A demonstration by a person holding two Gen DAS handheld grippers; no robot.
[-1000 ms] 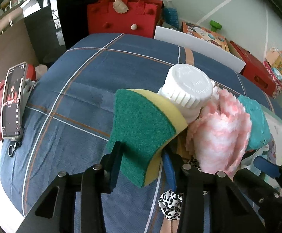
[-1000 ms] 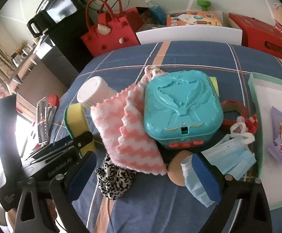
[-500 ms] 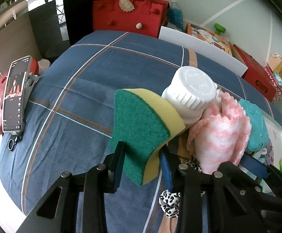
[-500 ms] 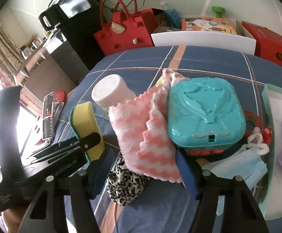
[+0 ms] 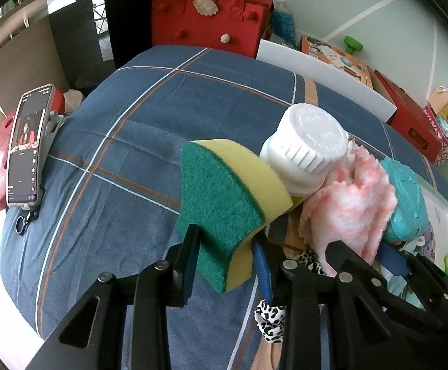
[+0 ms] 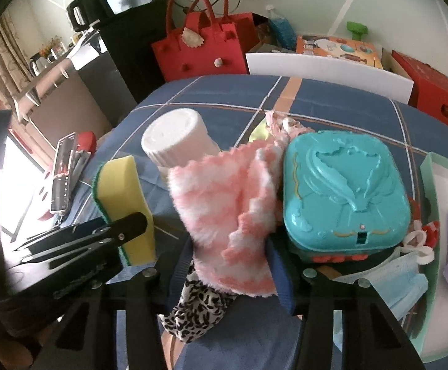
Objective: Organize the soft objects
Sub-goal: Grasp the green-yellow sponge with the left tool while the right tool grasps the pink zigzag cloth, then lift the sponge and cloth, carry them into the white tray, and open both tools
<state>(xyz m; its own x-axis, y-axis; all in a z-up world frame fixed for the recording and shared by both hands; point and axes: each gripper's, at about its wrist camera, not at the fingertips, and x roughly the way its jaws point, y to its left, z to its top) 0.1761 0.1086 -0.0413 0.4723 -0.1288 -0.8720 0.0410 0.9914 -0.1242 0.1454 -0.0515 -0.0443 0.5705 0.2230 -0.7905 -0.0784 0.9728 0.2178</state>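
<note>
A green-and-yellow sponge (image 5: 221, 191) stands up off the blue checked tablecloth (image 5: 125, 141) with my left gripper (image 5: 225, 240) shut on its lower end. The same sponge (image 6: 122, 185) shows at the left of the right wrist view. A pink-and-white fluffy cloth (image 6: 233, 197) lies bunched between a white ribbed-lid jar (image 6: 174, 141) and a teal plastic box (image 6: 344, 191). My right gripper (image 6: 231, 265) is closing on the cloth's near end, its blue pads touching both sides. A leopard-print fabric (image 6: 199, 308) lies under the cloth, below the jaws.
A blue face mask (image 6: 403, 280) and a red-white hair tie (image 6: 421, 237) lie right of the teal box. A mint-rimmed tray (image 6: 427, 166) lies at the right edge. A phone (image 5: 26, 145) sits at the table's left edge. A red felt bag (image 5: 205, 21) stands behind.
My right gripper's jaws have narrowed from wide open onto the pink-and-white cloth, which is now bunched between them. The left gripper has kept still with the sponge.
</note>
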